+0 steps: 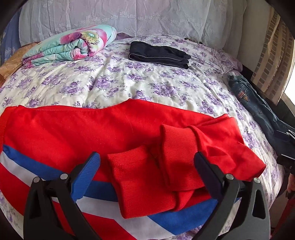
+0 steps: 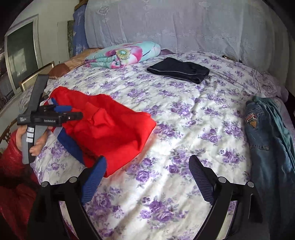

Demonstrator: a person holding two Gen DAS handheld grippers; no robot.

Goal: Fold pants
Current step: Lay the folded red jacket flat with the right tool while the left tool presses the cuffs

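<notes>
The red pants point(image 1: 77, 129), with blue and white side stripes, lie folded on the flowered bed sheet point(image 1: 129, 81). Their two ribbed cuffs point(image 1: 142, 181) rest on top near the front. My left gripper point(image 1: 147, 162) hangs open over those cuffs, its pads wide on either side and not pressing. In the right wrist view the red pants point(image 2: 110, 121) lie at the left, with the left gripper point(image 2: 70, 111) above them in a person's hand. My right gripper point(image 2: 147, 166) stands open above bare sheet point(image 2: 184, 120), just right of the pants' near corner, holding nothing.
Folded dark pants point(image 1: 158, 53) point(image 2: 178, 72) lie toward the back of the bed. Blue jeans point(image 1: 258, 105) point(image 2: 267, 129) lie at the right edge. A folded floral quilt point(image 1: 70, 46) point(image 2: 123, 53) sits at the back left, before a lace-covered headboard point(image 1: 147, 16).
</notes>
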